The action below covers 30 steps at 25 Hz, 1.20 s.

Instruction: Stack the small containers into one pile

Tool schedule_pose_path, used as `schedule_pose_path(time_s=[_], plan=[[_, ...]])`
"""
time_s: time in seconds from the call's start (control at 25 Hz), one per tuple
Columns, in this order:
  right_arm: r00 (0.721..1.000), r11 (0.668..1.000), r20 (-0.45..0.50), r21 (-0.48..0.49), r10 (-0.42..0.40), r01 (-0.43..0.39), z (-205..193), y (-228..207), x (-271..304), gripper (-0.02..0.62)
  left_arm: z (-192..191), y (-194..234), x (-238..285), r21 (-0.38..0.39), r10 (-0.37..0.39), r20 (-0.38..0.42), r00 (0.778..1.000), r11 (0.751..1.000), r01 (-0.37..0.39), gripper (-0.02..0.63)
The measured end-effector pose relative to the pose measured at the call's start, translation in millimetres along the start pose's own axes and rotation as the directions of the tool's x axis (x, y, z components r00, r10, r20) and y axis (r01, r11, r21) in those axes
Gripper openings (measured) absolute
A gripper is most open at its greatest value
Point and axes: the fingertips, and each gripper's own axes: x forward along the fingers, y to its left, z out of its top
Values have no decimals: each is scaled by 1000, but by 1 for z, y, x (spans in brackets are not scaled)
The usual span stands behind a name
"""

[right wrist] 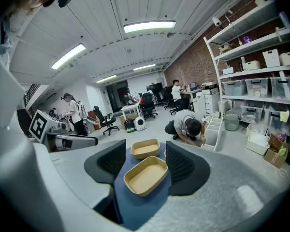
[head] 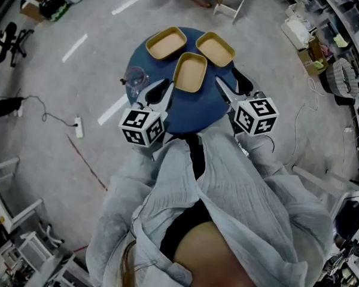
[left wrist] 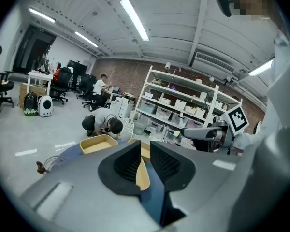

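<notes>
1. The three containers (head: 166,43) (head: 215,48) (head: 190,72) are coloured tan
2. The table (head: 191,115) is coloured dark blue
3. Black-and-white square patterns are borne on the cubes of the left gripper (head: 158,92) and right gripper (head: 233,87)
4. The floor (head: 54,154) is seen as grey

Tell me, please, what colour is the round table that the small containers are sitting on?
The table is dark blue, clearest in the head view.

— Light okay on your end?
— I get even light from ceiling tubes (left wrist: 134,18), mild glare there. Head view dimmer, soft shadows only.
— Distortion?
— Heavy fisheye, black corners on both gripper views; nearest foreground looks soft.
</notes>
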Motion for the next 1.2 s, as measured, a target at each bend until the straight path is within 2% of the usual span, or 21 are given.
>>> schedule_pose_path(time_s=[0.12,0.28,0.6,0.88,1.04,1.2], plan=[[1000,1000,2,12,-17,17,-3,-3,5,252,-3,14,8,2,8,-16,1000,1000,-8,52],[998,999,-42,12,-53,53,-15,-12,1,252,-11,15,15,-36,-26,-33,999,999,25,46],[985,994,-134,0,-112,113,-22,-68,3,252,-25,4,37,-76,-48,-79,996,996,42,44],[966,977,-202,110,-160,185,-41,-124,38,235,-31,10,57,-107,5,-111,994,994,-16,38],[946,940,-240,208,-218,270,-62,-158,56,224,-41,20,66,-121,56,-145,988,990,-74,28],[932,905,-282,291,-227,309,-80,-184,74,208,-43,28,75,-146,100,-160,982,982,-124,11]])
